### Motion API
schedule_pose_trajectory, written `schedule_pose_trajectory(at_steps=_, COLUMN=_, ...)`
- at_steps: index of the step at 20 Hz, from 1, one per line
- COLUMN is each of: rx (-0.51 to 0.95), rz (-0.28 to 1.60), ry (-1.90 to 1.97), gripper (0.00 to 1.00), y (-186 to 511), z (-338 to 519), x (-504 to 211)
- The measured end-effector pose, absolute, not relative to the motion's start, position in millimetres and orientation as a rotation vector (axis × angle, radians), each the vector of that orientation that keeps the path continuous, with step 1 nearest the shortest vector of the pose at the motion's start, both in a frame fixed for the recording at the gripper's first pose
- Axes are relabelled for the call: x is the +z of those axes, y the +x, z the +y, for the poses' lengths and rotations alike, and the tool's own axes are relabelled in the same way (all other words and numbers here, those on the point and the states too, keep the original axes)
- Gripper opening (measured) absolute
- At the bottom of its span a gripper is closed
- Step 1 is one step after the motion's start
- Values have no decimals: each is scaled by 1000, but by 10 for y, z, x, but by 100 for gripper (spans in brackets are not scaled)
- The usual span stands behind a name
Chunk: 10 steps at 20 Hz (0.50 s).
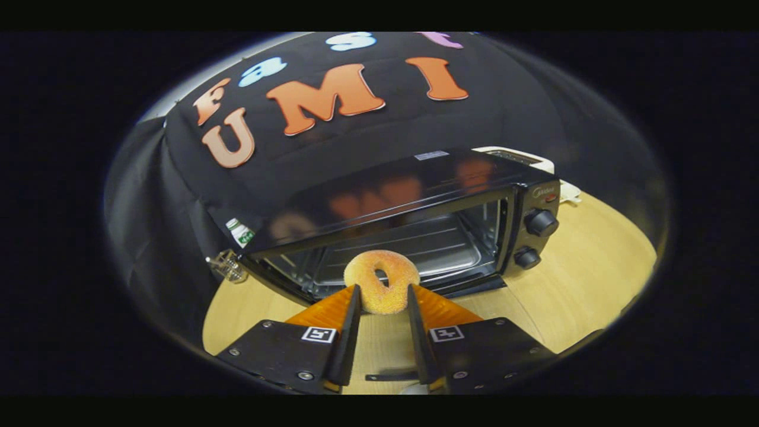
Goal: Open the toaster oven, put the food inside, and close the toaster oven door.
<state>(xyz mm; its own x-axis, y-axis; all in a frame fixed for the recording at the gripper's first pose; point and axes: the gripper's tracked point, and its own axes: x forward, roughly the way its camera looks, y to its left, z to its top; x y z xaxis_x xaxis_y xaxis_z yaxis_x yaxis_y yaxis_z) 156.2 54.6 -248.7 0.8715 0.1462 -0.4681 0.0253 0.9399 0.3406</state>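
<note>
I hold doughnut (382,281) pinched upright between fingers (354,299), hole forward, clear of worktop (587,267). Toaster oven (415,225) open just ahead, rack (409,249) ready for insertion.

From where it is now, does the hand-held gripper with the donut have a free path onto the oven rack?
Probably yes. The hand-held gripper is shut on the donut, just before the toaster oven; its door looks open, with nothing between donut and rack.

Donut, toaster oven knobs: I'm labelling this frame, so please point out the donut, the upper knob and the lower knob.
donut (381,281), gripper view, sugared ring gripped between the fingers.
upper knob (541,222), gripper view, its round face.
lower knob (526,257), gripper view, its round face.
</note>
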Motion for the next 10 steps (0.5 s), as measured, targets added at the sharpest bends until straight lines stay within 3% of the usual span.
schedule_pose_trajectory(at_steps=7, rx=53, rz=484, ry=626, gripper=43, y=1968, z=645, x=-2465)
schedule_pose_trajectory(at_steps=10, rx=37, rz=501, ry=635, gripper=54, y=2047, z=654, x=-2560)
